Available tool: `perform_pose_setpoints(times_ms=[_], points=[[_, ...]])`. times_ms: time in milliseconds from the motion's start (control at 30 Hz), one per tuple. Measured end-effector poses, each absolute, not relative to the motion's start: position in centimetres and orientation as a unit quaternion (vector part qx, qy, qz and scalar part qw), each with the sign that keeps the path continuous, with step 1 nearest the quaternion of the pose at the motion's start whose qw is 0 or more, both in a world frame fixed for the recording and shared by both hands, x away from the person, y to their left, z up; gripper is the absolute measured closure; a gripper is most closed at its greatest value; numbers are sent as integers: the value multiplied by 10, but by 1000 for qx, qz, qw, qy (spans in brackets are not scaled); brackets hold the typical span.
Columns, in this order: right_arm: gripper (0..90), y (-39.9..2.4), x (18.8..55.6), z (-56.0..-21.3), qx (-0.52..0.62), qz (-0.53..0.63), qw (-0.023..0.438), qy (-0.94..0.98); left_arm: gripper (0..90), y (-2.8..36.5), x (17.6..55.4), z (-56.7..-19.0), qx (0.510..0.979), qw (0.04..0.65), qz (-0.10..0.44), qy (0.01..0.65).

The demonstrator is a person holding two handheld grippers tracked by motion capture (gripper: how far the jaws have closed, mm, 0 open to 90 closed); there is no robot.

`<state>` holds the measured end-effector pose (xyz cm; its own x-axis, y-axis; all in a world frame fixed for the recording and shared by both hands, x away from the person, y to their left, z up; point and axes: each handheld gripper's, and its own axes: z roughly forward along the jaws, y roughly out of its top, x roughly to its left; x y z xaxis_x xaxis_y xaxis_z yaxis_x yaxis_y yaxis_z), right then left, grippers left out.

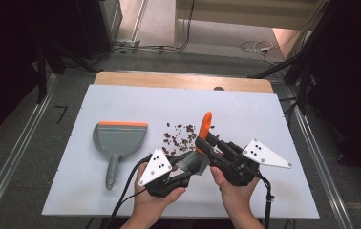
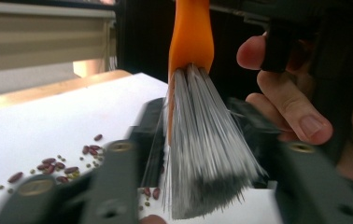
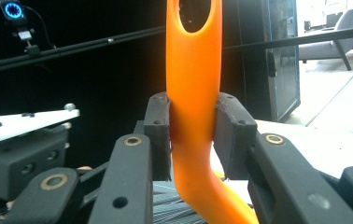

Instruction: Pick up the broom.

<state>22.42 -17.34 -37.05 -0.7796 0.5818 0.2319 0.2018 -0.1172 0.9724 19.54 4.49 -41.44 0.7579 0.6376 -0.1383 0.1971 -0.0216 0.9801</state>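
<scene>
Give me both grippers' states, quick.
Left gripper: jaws around the brush's grey bristles; whether the pads press on them cannot be told.
Right gripper: shut on the brush's orange handle.

The brush (image 2: 202, 140) handle top is cut off; its bristles blur.

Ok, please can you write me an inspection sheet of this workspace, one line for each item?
Surface: white board on a wooden table.
Job's things: orange-handled brush; grey dustpan lying left of the beans; dark red beans scattered mid-board.
Clutter: nothing seen.
Grippers: right gripper clamps the brush handle; left gripper has the grey bristles between its jaws, pressing cannot be told.
Cables: black cable from the left gripper, another from the right; white cable on the floor.
Surroundings: dark frames, grey floor.
</scene>
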Motion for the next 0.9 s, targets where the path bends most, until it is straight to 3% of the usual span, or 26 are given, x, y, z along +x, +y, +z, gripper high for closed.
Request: perform_pose_setpoints(times_ms=[67,167,400,533,600,900], points=[[669,-174,225,-371,303,687,137,646,769,45,195,-414,693,630,175,303],[669,-173,224,-372,305,685,141,646,816,47,198,-414,694,627,169,310],[659,-171,226,-371,287,684,148,653,858,57,202,-411,704,627,155,297],[471,-176,235,-368,268,696,106,658,861,69,206,-409,707,632,149,281],[446,-181,239,-367,263,696,94,661,862,72,207,-409,709,630,150,278],[353,-201,257,-370,219,676,121,693,861,105,217,-401,718,638,137,242]])
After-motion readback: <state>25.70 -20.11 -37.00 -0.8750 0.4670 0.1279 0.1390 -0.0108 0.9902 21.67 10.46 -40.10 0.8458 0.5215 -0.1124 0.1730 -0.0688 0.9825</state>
